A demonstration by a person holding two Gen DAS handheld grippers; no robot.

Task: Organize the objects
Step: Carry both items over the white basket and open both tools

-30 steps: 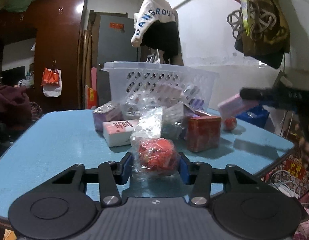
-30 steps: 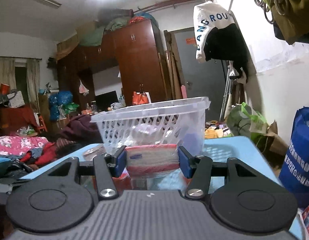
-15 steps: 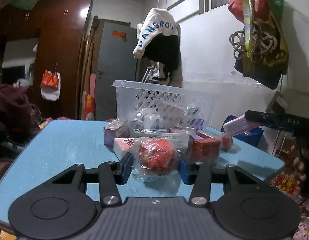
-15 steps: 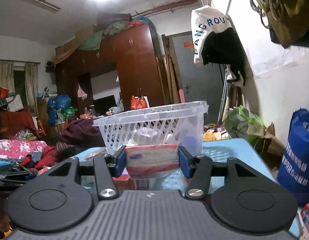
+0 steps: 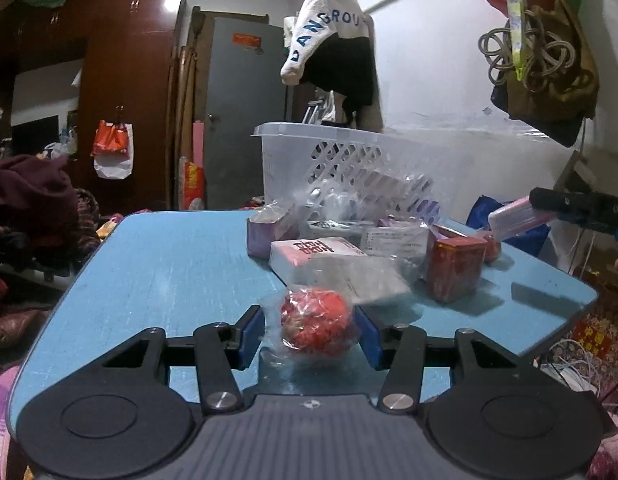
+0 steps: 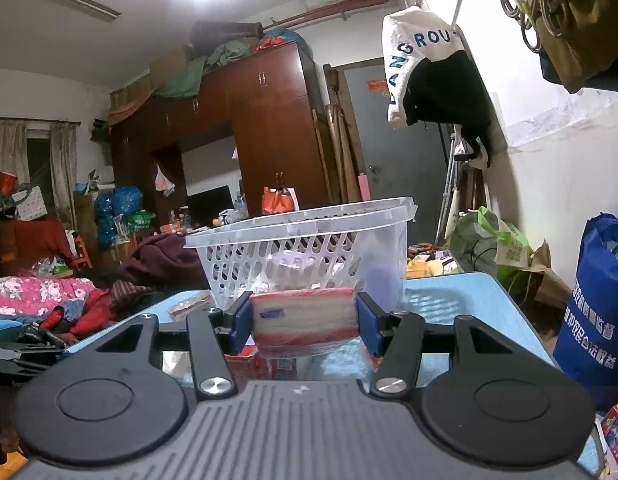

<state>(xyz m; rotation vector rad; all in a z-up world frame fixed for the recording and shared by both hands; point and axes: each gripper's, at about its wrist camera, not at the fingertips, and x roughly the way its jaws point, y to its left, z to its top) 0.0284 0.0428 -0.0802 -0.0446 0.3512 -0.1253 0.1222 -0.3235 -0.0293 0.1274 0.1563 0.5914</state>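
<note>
Since a second ago, the left gripper (image 5: pixel 311 334) has pulled back from the pile, so the table (image 5: pixel 157 264) looks longer and the basket (image 5: pixel 341 168) sits farther off. Its jaws have just been opening, and the red ball (image 5: pixel 317 322) in its clear wrap sits between them. Now there is a gap on the left side, between the blue pad (image 5: pixel 251 334) and the ball, so the ball looks let go; on the right side I cannot tell if the pad still touches it. The ball is at the near edge of the table, close to the camera. Behind it lies a white pack (image 5: pixel 315 254) with red letters, then a purple box (image 5: pixel 265 234) to the left and a red box (image 5: pixel 455 268) to the right. A small red thing (image 5: pixel 491 248) lies past the red box. The see-through basket stands at the far side of the table, with small packs inside. The right gripper (image 6: pixel 305 322) has not moved. It squeezes a pink pack (image 6: pixel 305 322) tight between both blue pads and holds it up in the air, just in front of the basket (image 6: pixel 305 248). In the left view that same pack (image 5: pixel 513 218) shows at the far right, above the table edge. A blue bag (image 6: pixel 597 300) stands on the floor to the right.
</note>
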